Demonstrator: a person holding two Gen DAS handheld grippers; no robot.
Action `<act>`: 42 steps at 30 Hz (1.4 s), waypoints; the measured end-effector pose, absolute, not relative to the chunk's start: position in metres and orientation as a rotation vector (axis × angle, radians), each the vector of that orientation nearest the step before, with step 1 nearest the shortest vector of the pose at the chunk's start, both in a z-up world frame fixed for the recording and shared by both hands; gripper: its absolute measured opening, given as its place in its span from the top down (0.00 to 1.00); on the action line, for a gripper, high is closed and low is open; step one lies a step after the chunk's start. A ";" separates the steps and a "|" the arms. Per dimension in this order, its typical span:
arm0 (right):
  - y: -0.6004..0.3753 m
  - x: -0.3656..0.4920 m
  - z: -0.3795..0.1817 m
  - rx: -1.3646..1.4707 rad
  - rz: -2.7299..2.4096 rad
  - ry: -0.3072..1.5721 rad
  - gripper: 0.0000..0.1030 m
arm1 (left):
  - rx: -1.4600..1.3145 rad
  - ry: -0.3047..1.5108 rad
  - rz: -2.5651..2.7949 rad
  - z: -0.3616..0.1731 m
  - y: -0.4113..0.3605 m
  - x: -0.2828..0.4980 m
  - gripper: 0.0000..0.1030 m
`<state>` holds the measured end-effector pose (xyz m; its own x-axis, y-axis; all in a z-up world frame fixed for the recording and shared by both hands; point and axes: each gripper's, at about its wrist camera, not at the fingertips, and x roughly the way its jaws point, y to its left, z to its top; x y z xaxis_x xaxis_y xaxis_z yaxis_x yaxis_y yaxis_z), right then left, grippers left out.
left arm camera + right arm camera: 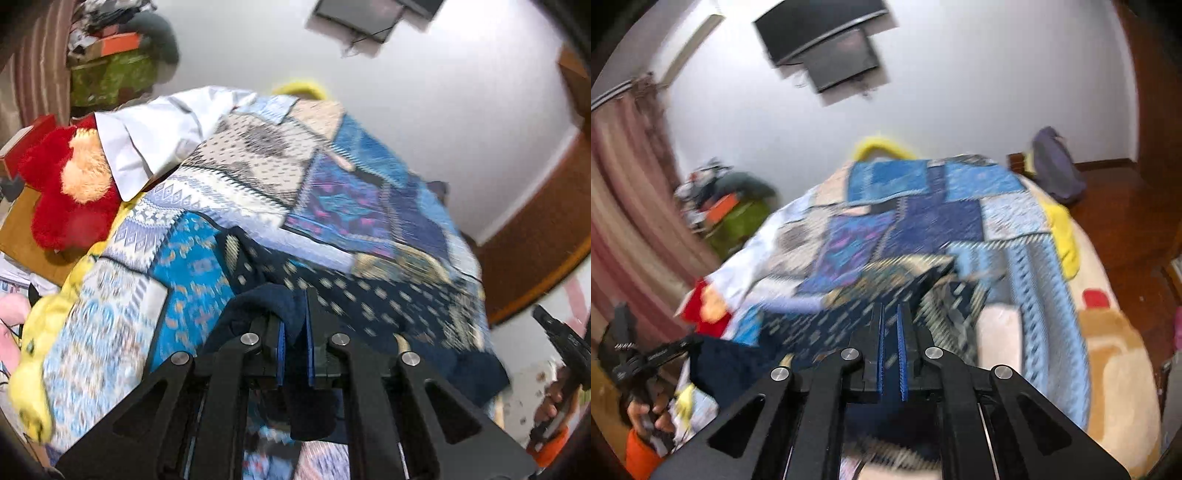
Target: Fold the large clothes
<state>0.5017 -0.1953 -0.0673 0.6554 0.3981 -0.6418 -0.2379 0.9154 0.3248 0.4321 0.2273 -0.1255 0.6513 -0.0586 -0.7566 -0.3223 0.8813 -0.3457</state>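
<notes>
Garment [369,302], dark navy with pale dashes, is lifted off the patchwork bedspread [258,177] by its near edge. My left gripper [295,332] is clamped tight on a navy corner; my right gripper [891,332] is closed nearly flush on the same printed cloth, though blur hides the exact bite. Reads as the lift-and-spread step, fold not yet laid. Next: keep both corners level, pull the edge taut, carry it forward over the bed.

Bright, even indoor light — heavy motion blur throughout, fisheye bending, dark vignetted corners.
</notes>
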 end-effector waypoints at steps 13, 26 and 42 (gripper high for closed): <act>-0.167 0.594 -0.189 0.032 0.316 0.995 0.96 | -0.421 1.094 0.266 -0.249 0.248 0.508 0.91; -0.179 0.457 -0.132 -0.167 0.517 0.899 0.96 | -0.121 1.038 0.130 -0.165 0.205 0.405 0.17; -0.147 0.437 -0.198 -0.144 0.603 1.065 0.96 | -0.019 1.145 -0.034 -0.219 0.088 0.442 0.15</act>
